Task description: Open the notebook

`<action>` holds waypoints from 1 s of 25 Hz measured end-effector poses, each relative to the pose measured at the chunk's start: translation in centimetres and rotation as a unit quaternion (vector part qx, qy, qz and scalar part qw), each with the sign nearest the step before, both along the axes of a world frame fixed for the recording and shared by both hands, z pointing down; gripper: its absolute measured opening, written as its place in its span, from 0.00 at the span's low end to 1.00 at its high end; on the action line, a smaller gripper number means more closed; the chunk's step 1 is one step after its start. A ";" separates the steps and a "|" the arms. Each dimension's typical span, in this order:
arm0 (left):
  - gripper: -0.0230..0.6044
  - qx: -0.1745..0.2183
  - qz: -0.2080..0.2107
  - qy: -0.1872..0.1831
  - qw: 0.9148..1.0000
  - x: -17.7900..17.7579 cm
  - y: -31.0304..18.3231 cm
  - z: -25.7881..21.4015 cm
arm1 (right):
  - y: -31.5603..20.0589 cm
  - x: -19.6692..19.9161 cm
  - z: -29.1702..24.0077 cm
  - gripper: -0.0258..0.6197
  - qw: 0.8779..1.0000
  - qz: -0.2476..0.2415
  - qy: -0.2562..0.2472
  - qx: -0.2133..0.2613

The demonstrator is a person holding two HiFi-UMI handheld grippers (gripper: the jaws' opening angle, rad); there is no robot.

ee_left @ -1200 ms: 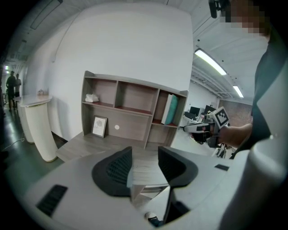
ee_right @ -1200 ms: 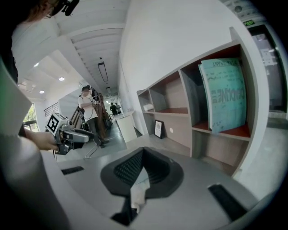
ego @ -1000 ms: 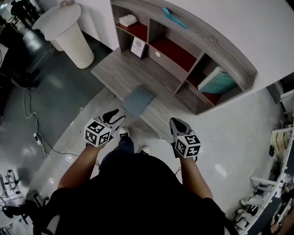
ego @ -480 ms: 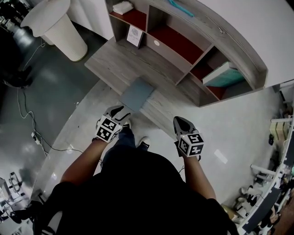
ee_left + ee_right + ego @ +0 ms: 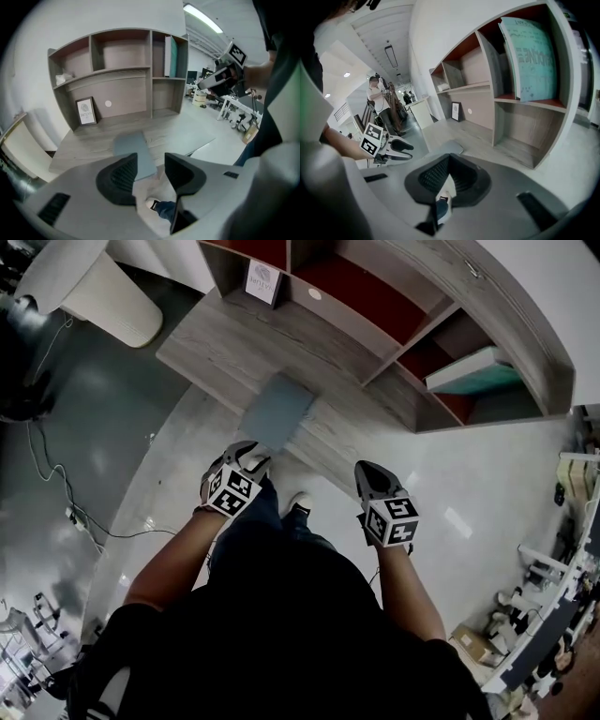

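While the notebook (image 5: 277,411) is laid closed at the desk (image 5: 225,334) edge, "NATURE" read on frame (image 5: 86,111), left gripper (image 5: 151,161) spread empty, right gripper (image 5: 447,161) pinched together.

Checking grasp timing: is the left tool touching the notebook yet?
Apart. The right gripper view shows the left tool in the air, with a clear gap between its tips and the notebook on the desk.

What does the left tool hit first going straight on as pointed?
Probably the near end of the grey notebook on the wooden desk, framed between the open jaws of the left tool; depth is unclear.
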State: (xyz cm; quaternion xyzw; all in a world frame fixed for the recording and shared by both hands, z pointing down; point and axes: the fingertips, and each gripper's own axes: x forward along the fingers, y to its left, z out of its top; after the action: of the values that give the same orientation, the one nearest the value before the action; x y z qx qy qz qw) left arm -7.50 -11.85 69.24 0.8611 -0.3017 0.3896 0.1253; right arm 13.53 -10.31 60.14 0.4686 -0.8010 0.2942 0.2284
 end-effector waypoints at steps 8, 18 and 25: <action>0.31 0.007 0.046 -0.054 0.997 1.7 -0.7 4.4 | 0.3 0.9 2.7 0.04 0.999 0.019 0.006 -0.031; 0.28 0.003 0.076 -0.108 0.991 3.6 -1.0 8.9 | 0.4 1.9 5.2 0.04 0.997 0.033 0.008 -0.062; 0.28 0.000 0.098 -0.151 0.984 3.9 -1.0 12.3 | 0.5 2.2 6.4 0.04 0.996 0.038 0.004 -0.077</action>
State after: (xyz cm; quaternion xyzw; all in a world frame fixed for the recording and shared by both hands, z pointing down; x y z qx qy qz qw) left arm -3.55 -12.85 81.57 0.8176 -0.2313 0.5258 0.0391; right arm 15.74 -9.83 66.51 0.4807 -0.7569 0.3613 0.2560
